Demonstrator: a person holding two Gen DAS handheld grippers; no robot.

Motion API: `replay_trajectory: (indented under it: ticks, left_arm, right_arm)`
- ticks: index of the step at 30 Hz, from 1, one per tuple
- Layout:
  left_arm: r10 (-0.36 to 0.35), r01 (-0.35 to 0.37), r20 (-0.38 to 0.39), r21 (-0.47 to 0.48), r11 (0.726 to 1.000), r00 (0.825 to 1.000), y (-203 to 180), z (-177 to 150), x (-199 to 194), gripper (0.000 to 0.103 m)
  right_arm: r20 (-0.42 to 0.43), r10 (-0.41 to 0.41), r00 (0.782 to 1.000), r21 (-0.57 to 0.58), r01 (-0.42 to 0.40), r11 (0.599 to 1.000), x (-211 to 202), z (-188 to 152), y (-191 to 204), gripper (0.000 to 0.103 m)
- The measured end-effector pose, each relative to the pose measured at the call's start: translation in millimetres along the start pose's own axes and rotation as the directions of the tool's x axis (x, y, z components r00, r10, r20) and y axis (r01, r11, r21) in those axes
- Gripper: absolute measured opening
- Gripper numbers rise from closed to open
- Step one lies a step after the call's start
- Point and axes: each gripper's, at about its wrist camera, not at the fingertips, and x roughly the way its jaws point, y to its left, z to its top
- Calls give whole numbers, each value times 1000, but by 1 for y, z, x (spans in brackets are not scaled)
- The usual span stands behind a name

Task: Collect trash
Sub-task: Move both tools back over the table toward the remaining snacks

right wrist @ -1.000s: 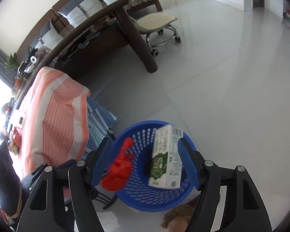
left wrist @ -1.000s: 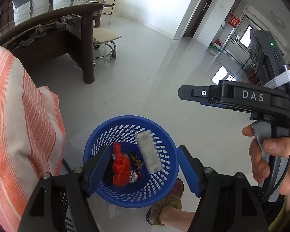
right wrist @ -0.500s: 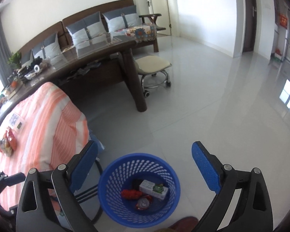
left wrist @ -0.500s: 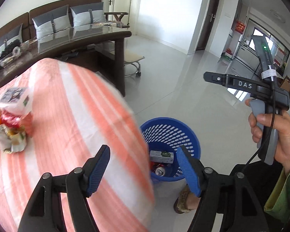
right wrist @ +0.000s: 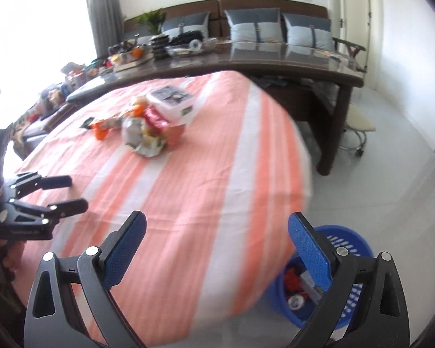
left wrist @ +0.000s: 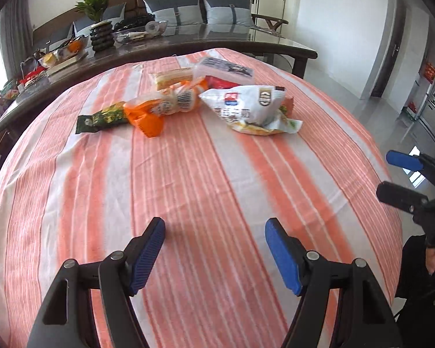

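Observation:
Several pieces of trash lie at the far side of the orange-striped tablecloth (left wrist: pixel 188 179): a green wrapper (left wrist: pixel 101 119), an orange bag (left wrist: pixel 159 107), a white crumpled bag (left wrist: pixel 246 104), a red packet (left wrist: pixel 220 82) and a clear plastic box (left wrist: pixel 223 68). My left gripper (left wrist: pixel 214 229) hangs open over bare cloth, well short of them, with nothing between its fingers. My right gripper (right wrist: pixel 217 220) stands wide open and empty over the table's near right edge. The blue basket (right wrist: pixel 348 237) sits on the floor below that edge, with a carton, a can and red trash inside.
A long dark desk (left wrist: pixel 246 43) crowded with items runs behind the table, with a sofa and a potted plant (left wrist: pixel 97 3) beyond. A wheeled stool (right wrist: pixel 359 124) stands by the desk leg. White tiled floor (right wrist: pixel 391 188) spreads to the right.
Both grippers swung away from above the basket to over the table. The carton left the right gripper and fell into the basket, and the right jaws opened wider.

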Motion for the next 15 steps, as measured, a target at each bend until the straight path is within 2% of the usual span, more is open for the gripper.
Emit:
replay_trajectory:
  ticks: [3, 7, 10, 15]
  left_arm:
    - [4, -4, 0, -48, 999, 1000, 24, 0, -1, 73]
    - [-9, 9, 9, -41, 999, 1000, 33, -1, -2, 74]
    - [-8, 8, 8, -19, 1000, 1000, 34, 0, 0, 74]
    - [-54, 53, -16, -23, 998, 998, 54, 15, 4, 74]
  right_arm:
    - [-62, 55, 997, -45, -58, 997, 29, 1, 44, 99]
    - [-132, 60, 989, -104, -74, 992, 58, 3, 81, 99]
    - [-134, 10, 991, -152, -30, 988, 68, 2, 90, 101]
    - [-138, 17, 990, -157, -39, 987, 67, 1, 89, 103]
